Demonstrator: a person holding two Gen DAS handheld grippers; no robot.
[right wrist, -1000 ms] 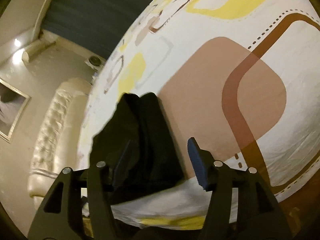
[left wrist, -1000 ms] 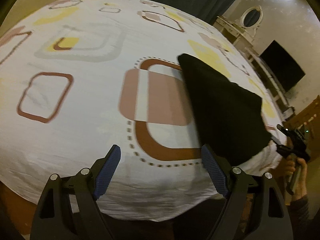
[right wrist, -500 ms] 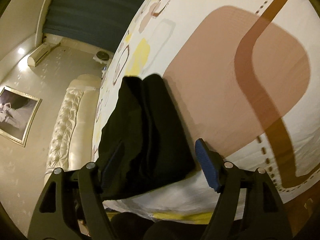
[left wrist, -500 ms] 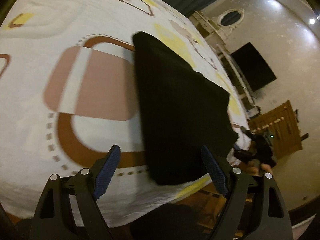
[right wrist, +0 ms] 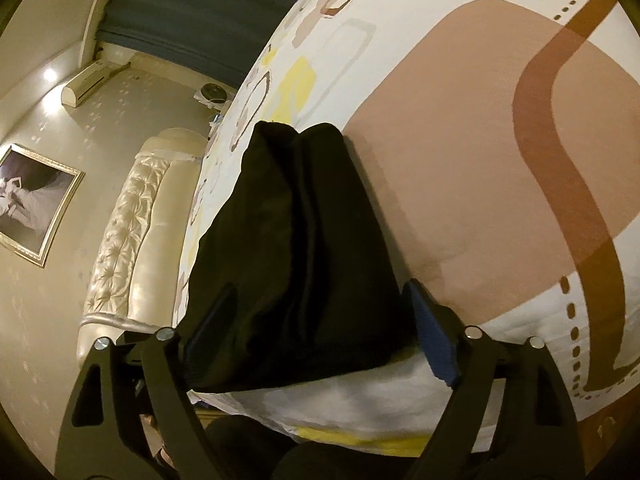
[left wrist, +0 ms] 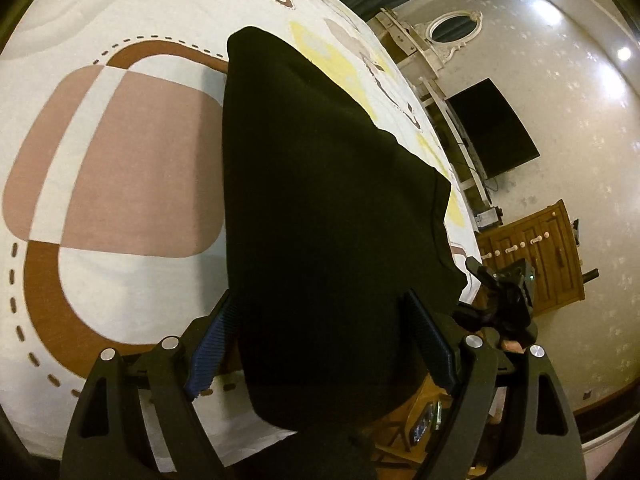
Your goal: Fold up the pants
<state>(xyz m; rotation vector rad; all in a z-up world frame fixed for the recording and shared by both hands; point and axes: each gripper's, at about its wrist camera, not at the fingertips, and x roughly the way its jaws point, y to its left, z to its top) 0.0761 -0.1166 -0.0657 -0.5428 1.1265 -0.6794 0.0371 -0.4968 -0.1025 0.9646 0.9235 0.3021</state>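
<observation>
Black pants [left wrist: 328, 208] lie folded in a flat bundle near the edge of a bed with a patterned white sheet [left wrist: 120, 168]. My left gripper [left wrist: 320, 344] is open, its blue-padded fingers straddling the near end of the pants, which hangs over the bed edge. My right gripper [right wrist: 316, 336] is open too, its fingers on either side of the near end of the pants [right wrist: 296, 240]. The right gripper also shows in the left wrist view [left wrist: 504, 292], held in a hand just beyond the pants' right corner.
The bed sheet [right wrist: 460, 184] spreads wide beyond the pants. A tufted cream headboard [right wrist: 132, 224] and framed picture [right wrist: 32, 204] stand at one side. A wooden cabinet [left wrist: 536, 256], wall TV [left wrist: 492, 128] and white dresser with oval mirror [left wrist: 444, 36] stand at the other.
My left gripper has swung right and closer, so the pants now lie between its fingers. My right gripper has moved closer to the pants. Both stay open.
</observation>
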